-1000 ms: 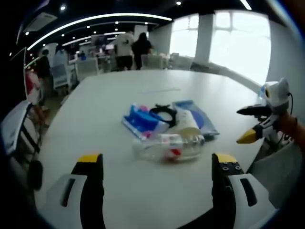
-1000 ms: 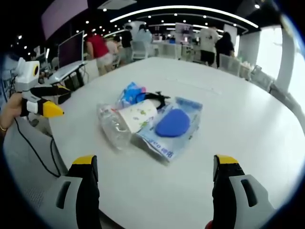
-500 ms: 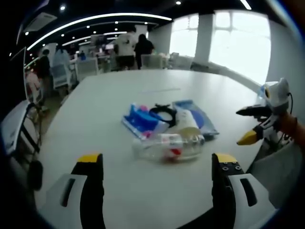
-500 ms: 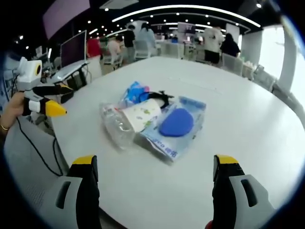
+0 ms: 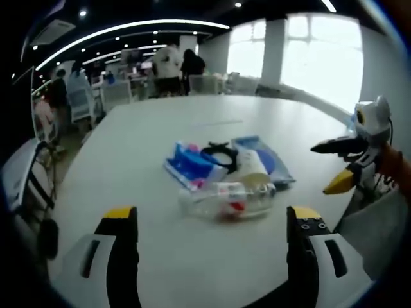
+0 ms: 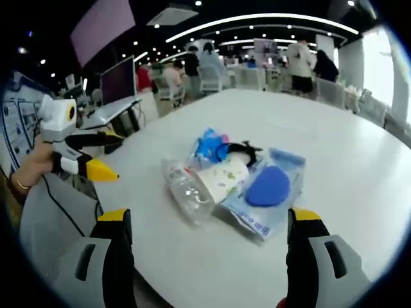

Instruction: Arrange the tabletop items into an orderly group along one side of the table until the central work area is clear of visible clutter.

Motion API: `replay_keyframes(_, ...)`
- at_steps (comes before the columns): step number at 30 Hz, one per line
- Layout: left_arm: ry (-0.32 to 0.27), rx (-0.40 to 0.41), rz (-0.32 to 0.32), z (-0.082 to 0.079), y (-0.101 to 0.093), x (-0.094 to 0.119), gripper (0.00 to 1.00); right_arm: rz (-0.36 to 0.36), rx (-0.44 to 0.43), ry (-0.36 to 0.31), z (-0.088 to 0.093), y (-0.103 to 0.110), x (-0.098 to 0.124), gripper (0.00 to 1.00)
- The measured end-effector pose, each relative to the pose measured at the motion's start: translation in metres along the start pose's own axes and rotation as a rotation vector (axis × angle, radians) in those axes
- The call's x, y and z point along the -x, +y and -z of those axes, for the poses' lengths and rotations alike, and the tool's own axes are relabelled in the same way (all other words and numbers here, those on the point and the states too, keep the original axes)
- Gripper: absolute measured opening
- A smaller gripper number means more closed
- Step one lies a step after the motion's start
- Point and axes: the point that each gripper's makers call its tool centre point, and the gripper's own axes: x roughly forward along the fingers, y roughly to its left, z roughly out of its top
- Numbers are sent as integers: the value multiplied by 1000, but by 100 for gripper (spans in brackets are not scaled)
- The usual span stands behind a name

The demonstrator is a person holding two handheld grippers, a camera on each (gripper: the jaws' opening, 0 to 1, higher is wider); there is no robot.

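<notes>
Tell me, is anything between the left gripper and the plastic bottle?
Nothing visible. The left gripper, jaws open, faces the bottle across bare table. The paper cup and the packets lie behind the bottle, not in front of it.

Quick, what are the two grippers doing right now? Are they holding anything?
Left gripper: open, holding nothing.
Right gripper: open, holding nothing.

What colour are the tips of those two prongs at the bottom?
Yellow, on black jaws; the right gripper shows it best in the right gripper view.
</notes>
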Motion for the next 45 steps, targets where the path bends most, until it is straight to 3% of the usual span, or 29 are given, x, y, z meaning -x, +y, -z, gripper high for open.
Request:
replay_keyframes(11,-40,10,2,-8,1,4,97,-113,109,-7,-47,16,-30,99)
replay_keyframes(16,-46,13,-7,-9,3,5,97,-162,138,6,-54,26,-49,99)
replay_keyframes(29,-36,-6,-10,-9,4,4,98,-249,203,119,-33,43,-95,92)
replay_keyframes(45,-17,-6,20,-6,-2,1,97,-333,300,179,-19,66,-138,76)
